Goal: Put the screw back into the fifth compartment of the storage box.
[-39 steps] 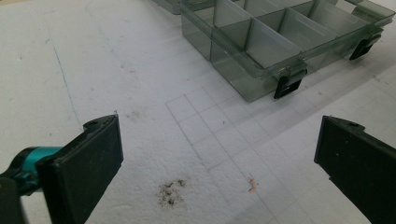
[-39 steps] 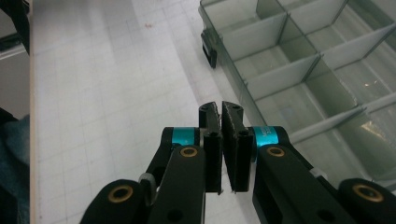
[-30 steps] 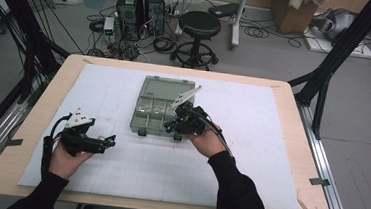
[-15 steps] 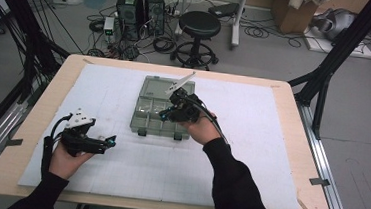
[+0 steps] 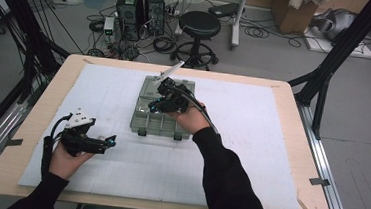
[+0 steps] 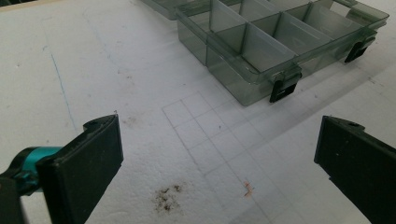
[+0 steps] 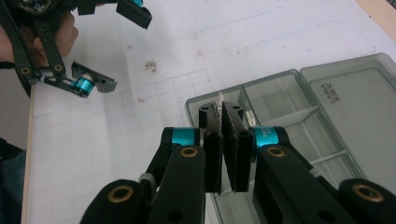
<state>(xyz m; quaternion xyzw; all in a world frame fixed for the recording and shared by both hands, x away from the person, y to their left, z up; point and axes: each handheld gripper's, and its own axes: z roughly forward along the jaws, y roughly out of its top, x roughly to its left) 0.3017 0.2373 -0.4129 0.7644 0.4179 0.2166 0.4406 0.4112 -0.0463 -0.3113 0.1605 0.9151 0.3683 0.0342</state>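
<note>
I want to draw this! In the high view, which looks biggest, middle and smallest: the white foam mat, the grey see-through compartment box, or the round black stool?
1. White foam mat, by far the largest.
2. Grey see-through compartment box.
3. Round black stool, a bit smaller, though it stands farther from the camera, so that ranking is unsure.

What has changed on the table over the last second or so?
The right gripper, jaws shut with nothing visible between them, has moved up the high view, from the near edge of the clear plastic organizer box to above its compartments. The box itself has stayed put with its lid open, and the left gripper has kept still over the white mat, jaws open.
</note>
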